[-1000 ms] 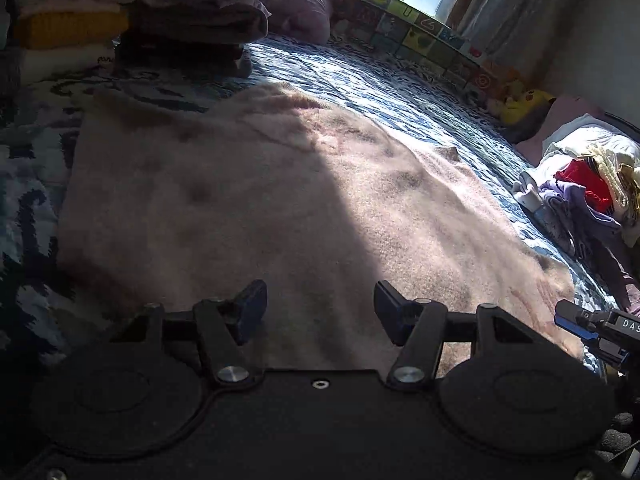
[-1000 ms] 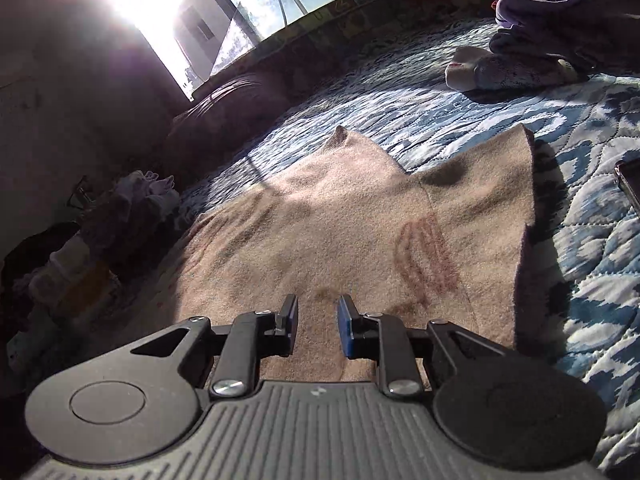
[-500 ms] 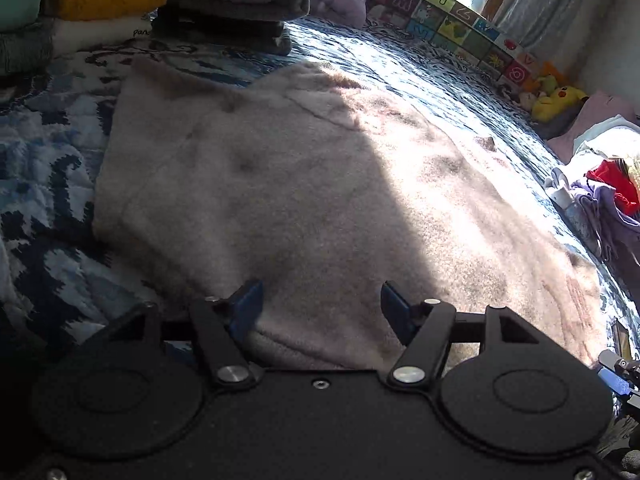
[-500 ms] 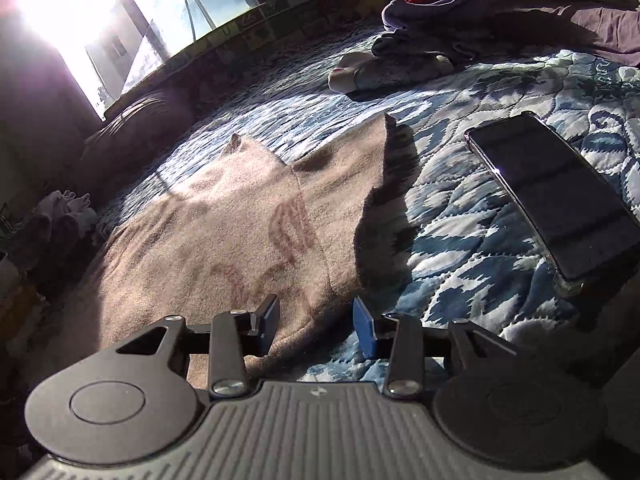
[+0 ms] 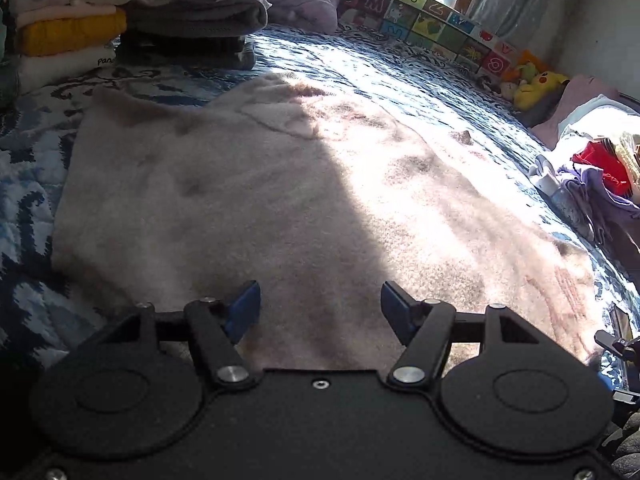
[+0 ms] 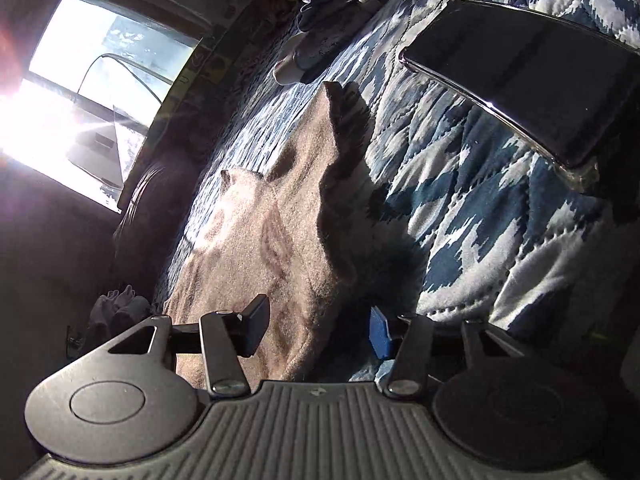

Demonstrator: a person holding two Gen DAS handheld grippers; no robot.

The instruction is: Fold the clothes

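Here my left gripper (image 5: pixel 320 304) and right gripper (image 6: pixel 318 330) both gape over the fuzzy beige knitted sweater (image 5: pixel 280 200); soft and floppy, I'd pinch its near hem beside the blue-patterned quilt's (image 6: pixel 460 240) edge.

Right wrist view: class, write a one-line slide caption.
Open right gripper straddles the beige fleece garment's edge on a blue patterned quilt, near a dark phone.

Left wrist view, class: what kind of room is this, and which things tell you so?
Most likely a bedroom: a blue patterned quilt covers a bed, a pillow lies by the window, and stacks of folded clothes sit behind the pink sweater.
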